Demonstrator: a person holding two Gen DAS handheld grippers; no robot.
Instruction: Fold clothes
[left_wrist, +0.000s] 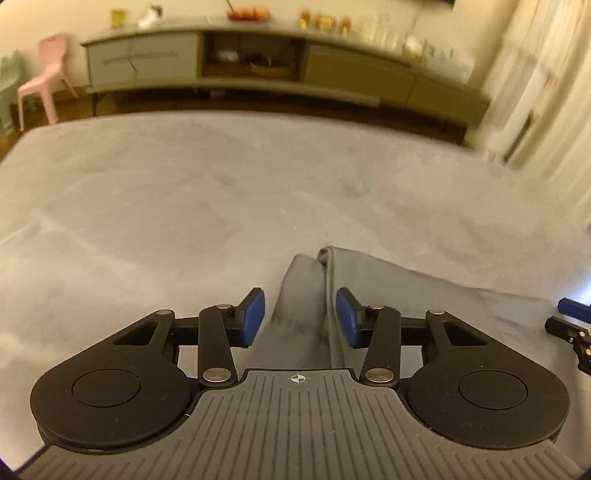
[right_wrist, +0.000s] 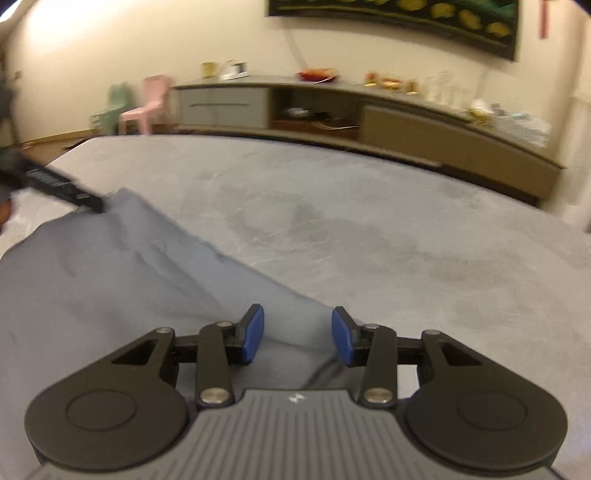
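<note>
Spreading wide under both cameras, a grey bed (left_wrist: 184, 192), its plush cover lying bare beyond the cloth. Running along the far wall, a long low cabinet (left_wrist: 258, 62), with small items blurred on top and a pink chair (left_wrist: 44, 74) standing at its left end. Hanging above the cabinet in the right view, a dark painting (right_wrist: 406, 18) with yellow shapes.

Lying on the bed, a grey garment (right_wrist: 110, 266), sprawling broad and slightly rumpled across the left of the right view, its edge slanting down toward the right tongs (right_wrist: 297, 334). Showing in the left view as two narrow folds side by side, one fold rising between the blue pads of the left tongs (left_wrist: 300, 317).

Standing parted, both tongs, released: pads clear of the cloth on either side, fabric passing under and between them without being pinched. Peeking in at the right edge of the left view, the other tongs' blue tip; at the left edge of the right view, a dark blurred bar touching the garment's far corner.
</note>
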